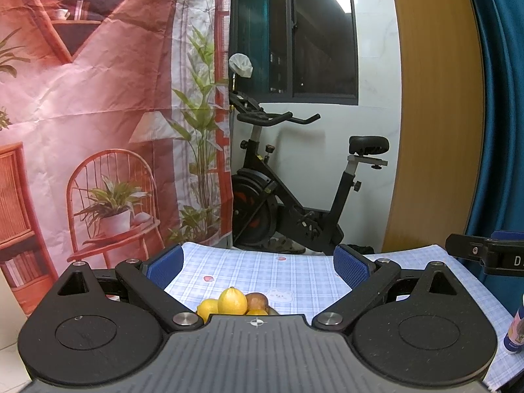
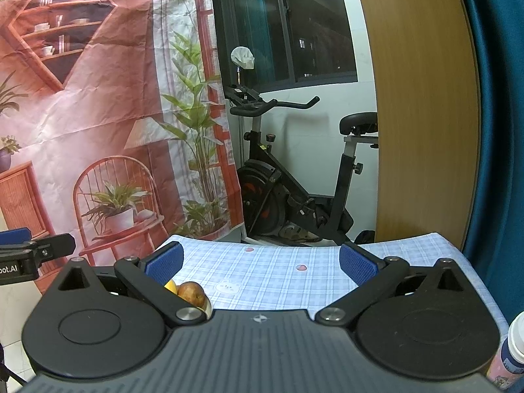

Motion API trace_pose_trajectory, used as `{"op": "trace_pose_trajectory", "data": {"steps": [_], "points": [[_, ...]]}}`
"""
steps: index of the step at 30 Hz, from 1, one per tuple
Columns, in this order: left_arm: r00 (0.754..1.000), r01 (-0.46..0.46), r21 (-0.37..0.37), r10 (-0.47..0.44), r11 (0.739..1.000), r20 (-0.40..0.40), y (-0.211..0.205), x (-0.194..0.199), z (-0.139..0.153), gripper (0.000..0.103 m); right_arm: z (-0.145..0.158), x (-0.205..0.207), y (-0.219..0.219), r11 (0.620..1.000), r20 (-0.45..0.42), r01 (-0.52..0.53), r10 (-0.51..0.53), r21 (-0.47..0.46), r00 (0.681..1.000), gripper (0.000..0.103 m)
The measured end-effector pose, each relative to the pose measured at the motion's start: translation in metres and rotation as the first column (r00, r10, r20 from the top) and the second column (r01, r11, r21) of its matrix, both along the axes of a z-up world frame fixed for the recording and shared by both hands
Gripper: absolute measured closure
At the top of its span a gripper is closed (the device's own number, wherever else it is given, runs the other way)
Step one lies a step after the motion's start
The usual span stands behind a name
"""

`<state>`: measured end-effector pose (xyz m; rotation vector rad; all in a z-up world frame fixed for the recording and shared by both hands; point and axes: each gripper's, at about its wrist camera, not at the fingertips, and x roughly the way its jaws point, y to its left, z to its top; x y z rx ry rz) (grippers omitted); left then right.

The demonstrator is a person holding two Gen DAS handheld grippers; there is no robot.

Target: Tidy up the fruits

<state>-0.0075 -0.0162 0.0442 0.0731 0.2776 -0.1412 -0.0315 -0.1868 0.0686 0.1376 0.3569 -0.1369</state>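
Observation:
A pile of fruit lies on the blue checked tablecloth (image 1: 262, 271), close under my left gripper (image 1: 258, 263): an upright yellow lemon (image 1: 232, 300), a second lemon (image 1: 207, 308) to its left, a brown-red apple (image 1: 257, 300) and an orange (image 1: 257, 311) partly hidden by the gripper body. My left gripper is open and holds nothing. In the right wrist view the apple (image 2: 191, 292) and a sliver of lemon (image 2: 170, 286) sit behind the left finger, in what looks like a bowl's rim (image 2: 207, 307). My right gripper (image 2: 260, 262) is open and empty.
A bottle with a pink label (image 1: 516, 329) stands at the table's right edge, also in the right wrist view as the bottle (image 2: 507, 357). Beyond the table are an exercise bike (image 1: 288, 196), a printed backdrop (image 1: 98, 131) and a blue curtain (image 1: 501, 98).

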Motion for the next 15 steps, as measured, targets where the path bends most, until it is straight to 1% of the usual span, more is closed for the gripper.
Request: {"op": "trace_pose_trajectory", "data": {"steps": [15], "points": [[1.0,-0.005,0.005,0.005,1.0,-0.008,0.0045,0.001,-0.0031,0.004,-0.0055,0.0005,0.0001,1.0,-0.008,-0.006,0.006,0.002,1.0,0.0]]}}
